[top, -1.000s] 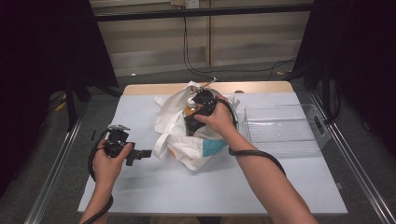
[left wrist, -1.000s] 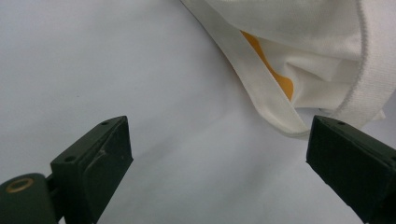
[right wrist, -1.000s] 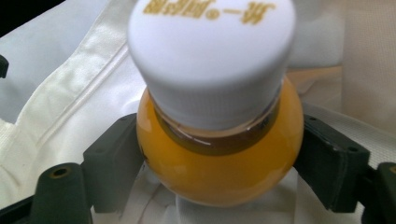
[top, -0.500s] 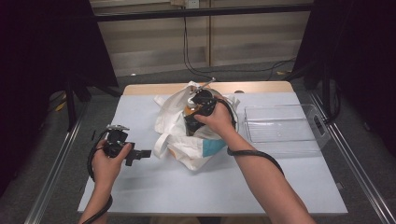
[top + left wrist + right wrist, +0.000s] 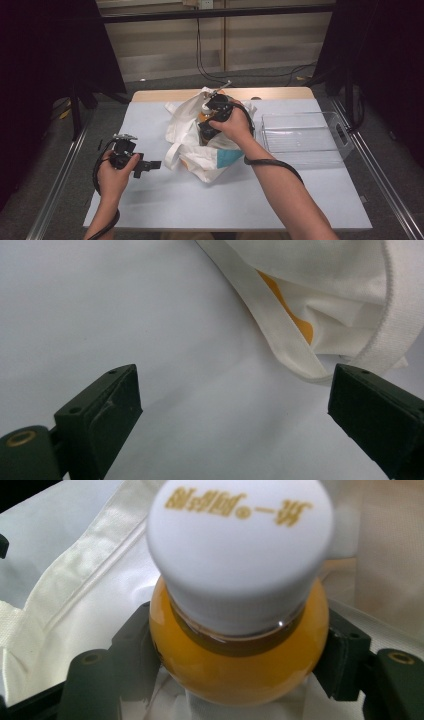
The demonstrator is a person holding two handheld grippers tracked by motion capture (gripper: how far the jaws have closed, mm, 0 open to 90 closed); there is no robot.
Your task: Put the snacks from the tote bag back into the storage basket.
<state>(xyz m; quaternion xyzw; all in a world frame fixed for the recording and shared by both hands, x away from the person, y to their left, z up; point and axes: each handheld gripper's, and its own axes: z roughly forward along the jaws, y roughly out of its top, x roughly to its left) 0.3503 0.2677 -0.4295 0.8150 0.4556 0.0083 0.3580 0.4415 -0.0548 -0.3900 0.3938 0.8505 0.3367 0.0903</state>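
High view: the right gripper sits over a white bag at the middle of the table; the left gripper rests left of the bag, and a clear tray stands right of it

Left gripper view: jaws spread wide, nothing between them, bag strap ahead

Right gripper view: jaws clamp an orange bottle below its white cap, above the bag

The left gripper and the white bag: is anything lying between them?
No. In the high view, bare table separates the left gripper from the white bag.
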